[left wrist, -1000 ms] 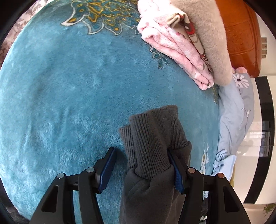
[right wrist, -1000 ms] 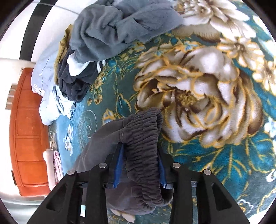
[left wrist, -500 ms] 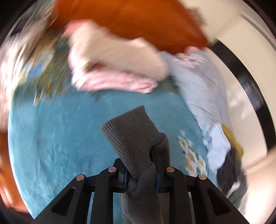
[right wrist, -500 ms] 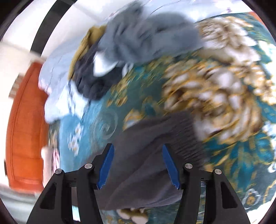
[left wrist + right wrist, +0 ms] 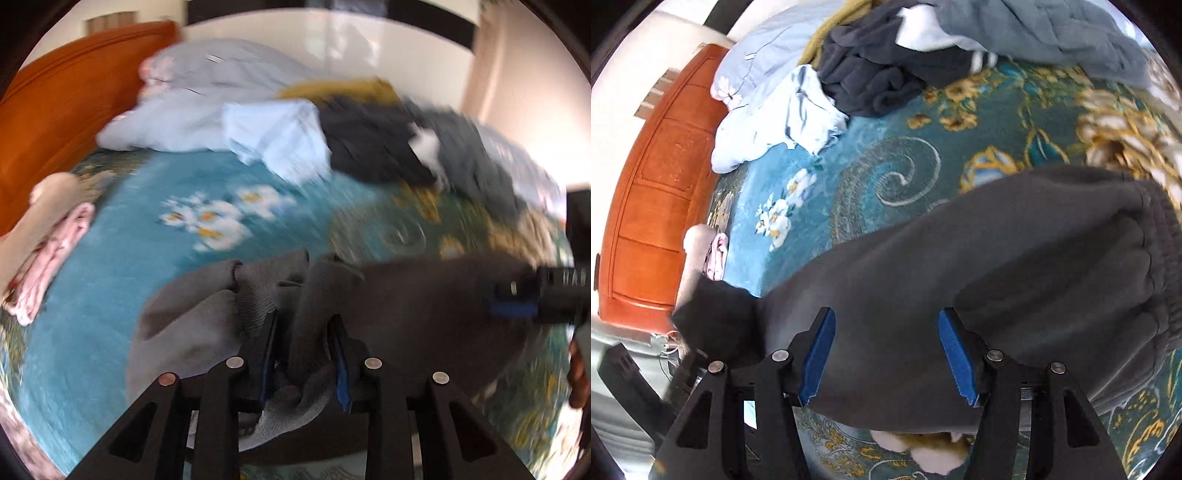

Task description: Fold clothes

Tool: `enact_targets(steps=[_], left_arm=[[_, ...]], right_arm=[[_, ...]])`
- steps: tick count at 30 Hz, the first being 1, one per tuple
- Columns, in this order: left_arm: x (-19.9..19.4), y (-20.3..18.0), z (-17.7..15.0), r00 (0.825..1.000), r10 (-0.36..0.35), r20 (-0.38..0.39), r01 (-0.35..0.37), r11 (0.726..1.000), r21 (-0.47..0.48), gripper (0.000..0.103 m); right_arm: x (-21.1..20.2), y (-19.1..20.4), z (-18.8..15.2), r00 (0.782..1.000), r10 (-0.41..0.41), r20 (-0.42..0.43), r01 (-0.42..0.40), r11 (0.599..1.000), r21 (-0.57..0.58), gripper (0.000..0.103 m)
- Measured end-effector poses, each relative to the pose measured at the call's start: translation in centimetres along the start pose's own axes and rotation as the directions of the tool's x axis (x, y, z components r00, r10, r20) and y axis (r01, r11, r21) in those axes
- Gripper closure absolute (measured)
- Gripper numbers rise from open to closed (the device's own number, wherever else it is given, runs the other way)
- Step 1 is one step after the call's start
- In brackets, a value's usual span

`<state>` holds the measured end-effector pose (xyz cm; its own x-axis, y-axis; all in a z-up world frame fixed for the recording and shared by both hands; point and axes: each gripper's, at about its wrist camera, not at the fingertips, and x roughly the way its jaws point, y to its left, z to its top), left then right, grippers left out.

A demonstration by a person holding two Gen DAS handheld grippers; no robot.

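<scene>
The left gripper (image 5: 303,334) is clamped on a bunched fold of the dark grey fleece sweatpants (image 5: 417,299), its blue-padded fingers (image 5: 266,345) pressed close against the ribbed cuff end that rises between them. The right gripper (image 5: 886,354) stands wide apart, its blue pads (image 5: 817,356) hovering over the flat grey cloth with nothing pinched between them.

The sweatpants (image 5: 979,280) lie spread on the teal floral plush blanket (image 5: 871,173), their long axis running across the right wrist view from the lower left up to the gathered elastic waistband (image 5: 1160,258) at the right edge. In the left wrist view they stretch from the held cuff rightward to where the right gripper (image 5: 517,299) enters from the frame's edge.

The left wrist view is smeared with motion blur, so seams and folds near the cuff are hard to read. The near edge of the garment is hidden behind both grippers' black frames, and its far left end in the right wrist view is dark and indistinct.

Beyond the sweatpants, well apart, a heap of unfolded clothes (image 5: 886,74) in dark navy, grey and mustard sits beside a crumpled pale blue sheet (image 5: 786,114). A folded pink and beige stack (image 5: 48,240) rests near the orange wooden headboard (image 5: 653,184).
</scene>
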<state>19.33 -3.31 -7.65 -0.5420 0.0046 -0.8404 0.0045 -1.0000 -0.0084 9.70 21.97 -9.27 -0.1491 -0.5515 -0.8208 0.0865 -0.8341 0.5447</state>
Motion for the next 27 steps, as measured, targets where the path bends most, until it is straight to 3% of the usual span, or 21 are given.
enact_targets(steps=[2,4,6,8,11,12,13,15,17,18,20,22,25,27], left_arm=[[0.1,-0.4,-0.2,1.000,-0.024,-0.011,0.024,1.000,-0.003,0.063],[-0.2,0.4,-0.4,0.994,-0.107,-0.011,0.107,0.993,-0.057,0.036],[-0.5,1.0,0.0,0.981,-0.193,-0.003,0.192,0.975,-0.108,0.033],[-1.4,1.6,0.2,0.956,-0.292,0.022,0.292,0.945,-0.147,0.033],[-3.0,4.0,0.2,0.896,-0.434,0.097,0.444,0.866,-0.229,0.032],[-3.6,5.4,0.1,0.875,-0.465,0.134,0.484,0.833,-0.269,0.032],[-4.0,7.0,0.0,0.870,-0.461,0.172,0.492,0.812,-0.315,0.030],[-4.5,11.1,-0.3,0.906,-0.360,0.221,0.422,0.789,-0.446,0.028],[-3.9,15.3,-1.1,0.968,-0.186,0.169,0.251,0.753,-0.608,0.028],[-3.4,16.7,-1.6,0.982,-0.132,0.133,0.188,0.726,-0.661,0.028],[-2.3,18.4,-3.0,0.994,-0.083,0.065,0.104,0.682,-0.724,0.028],[-1.1,18.6,-4.4,0.997,-0.077,-0.001,0.051,0.666,-0.745,0.028],[0.6,16.7,-4.0,0.983,-0.162,-0.084,0.060,0.723,-0.688,0.029],[1.7,14.4,-3.1,0.969,-0.190,-0.159,0.060,0.802,-0.594,0.029]], right_arm=[[0.3,-0.7,-0.4,1.000,-0.002,-0.009,0.002,1.000,0.028,0.043],[0.5,-1.0,-0.6,1.000,-0.004,-0.016,0.004,0.999,0.040,0.043],[0.6,-1.0,-0.6,1.000,-0.001,-0.022,0.002,0.999,0.045,0.043],[0.7,-0.6,-0.4,1.000,0.008,-0.024,-0.007,0.999,0.042,0.043],[1.0,-0.2,-0.2,0.999,0.020,-0.028,-0.019,0.999,0.038,0.043],[1.0,0.2,-0.2,0.999,0.028,-0.029,-0.027,0.999,0.030,0.043],[1.0,0.5,-0.2,0.999,0.035,-0.029,-0.035,0.999,0.021,0.043],[1.3,1.3,-0.2,0.998,0.056,-0.036,-0.056,0.998,0.004,0.043],[1.8,2.0,-0.4,0.996,0.077,-0.049,-0.078,0.997,-0.008,0.042],[2.0,2.3,-0.4,0.995,0.088,-0.056,-0.088,0.996,-0.013,0.042],[3.0,3.2,-0.8,0.988,0.128,-0.085,-0.128,0.992,-0.006,0.041],[3.7,4.3,-1.1,0.980,0.169,-0.104,-0.170,0.985,-0.003,0.038],[4.5,6.4,-1.1,0.975,0.191,-0.110,-0.195,0.981,-0.023,0.033],[4.6,8.2,-0.8,0.978,0.185,-0.092,-0.191,0.980,-0.063,0.033]])
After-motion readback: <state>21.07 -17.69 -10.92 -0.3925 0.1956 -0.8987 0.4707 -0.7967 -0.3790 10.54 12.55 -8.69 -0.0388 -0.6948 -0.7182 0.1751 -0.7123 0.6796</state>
